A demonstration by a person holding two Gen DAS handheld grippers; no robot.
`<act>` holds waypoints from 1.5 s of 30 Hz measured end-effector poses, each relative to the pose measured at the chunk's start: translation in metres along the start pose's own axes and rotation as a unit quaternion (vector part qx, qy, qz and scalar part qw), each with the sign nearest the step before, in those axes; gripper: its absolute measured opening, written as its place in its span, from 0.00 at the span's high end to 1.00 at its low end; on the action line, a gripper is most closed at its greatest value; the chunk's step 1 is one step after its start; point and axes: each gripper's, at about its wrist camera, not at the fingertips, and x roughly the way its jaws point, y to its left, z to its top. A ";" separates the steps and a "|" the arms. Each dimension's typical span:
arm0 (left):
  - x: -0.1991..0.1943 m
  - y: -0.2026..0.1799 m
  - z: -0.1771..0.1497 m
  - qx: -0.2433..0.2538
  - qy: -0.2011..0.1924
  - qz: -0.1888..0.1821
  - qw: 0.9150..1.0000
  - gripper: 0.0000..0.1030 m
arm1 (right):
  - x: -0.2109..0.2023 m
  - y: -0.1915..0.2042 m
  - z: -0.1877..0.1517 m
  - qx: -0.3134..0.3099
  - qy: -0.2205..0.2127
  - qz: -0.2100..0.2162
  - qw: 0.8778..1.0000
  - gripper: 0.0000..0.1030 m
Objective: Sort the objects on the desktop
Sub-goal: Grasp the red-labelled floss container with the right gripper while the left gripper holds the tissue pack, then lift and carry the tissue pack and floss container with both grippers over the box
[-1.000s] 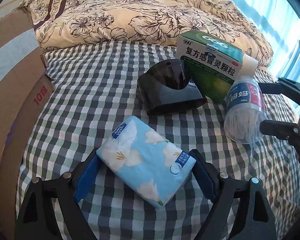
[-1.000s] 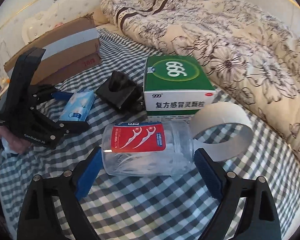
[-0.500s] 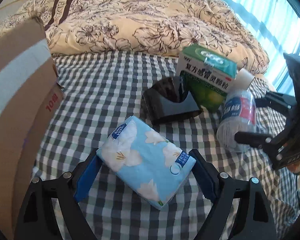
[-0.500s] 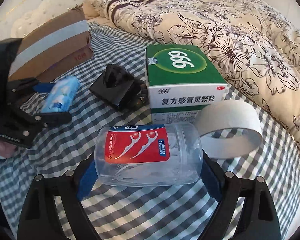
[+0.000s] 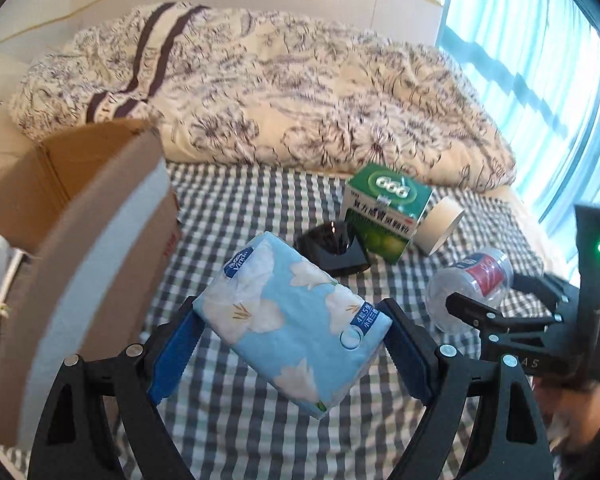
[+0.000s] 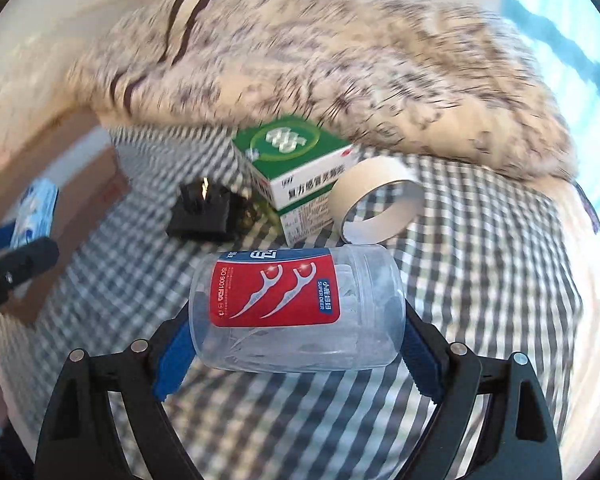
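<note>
Both loads are up off the bed (image 5: pixel 260 208) now, where a second ago they lay on the checked sheet. Left hand-held gripper (image 5: pixel 290 344) clamps the tissue pack (image 5: pixel 292 320) across its width: soft, light, squashy, so a mid-body hold suits. Right hand-held gripper (image 6: pixel 296 346) pinches the floss-pick jar (image 6: pixel 296 312) end to end; slick, stiff plastic, likely to slip. Only the left view looks into the cardboard box (image 5: pixel 80 220); the right view shows the tape roll (image 6: pixel 378 200) is hollow.
</note>
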 end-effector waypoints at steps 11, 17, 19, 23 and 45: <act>-0.076 0.001 -0.004 -0.010 -0.039 -0.003 0.999 0.14 | -0.100 0.026 -0.010 0.074 -0.090 -0.032 0.993 0.14; -0.121 0.000 -0.004 -0.006 -0.068 -0.002 0.998 0.14 | -0.154 0.041 -0.009 0.078 -0.130 -0.049 0.987 0.14; -0.136 0.001 -0.004 -0.005 -0.077 -0.002 0.997 0.14 | -0.170 0.046 -0.009 0.080 -0.142 -0.052 0.985 0.14; -0.166 0.004 -0.004 -0.003 -0.096 -0.001 0.995 0.14 | -0.200 0.057 -0.009 0.081 -0.162 -0.056 0.982 0.14; -0.244 0.066 0.003 -0.020 -0.159 0.029 0.987 0.14 | -0.236 0.127 0.000 0.037 -0.195 -0.046 0.979 0.15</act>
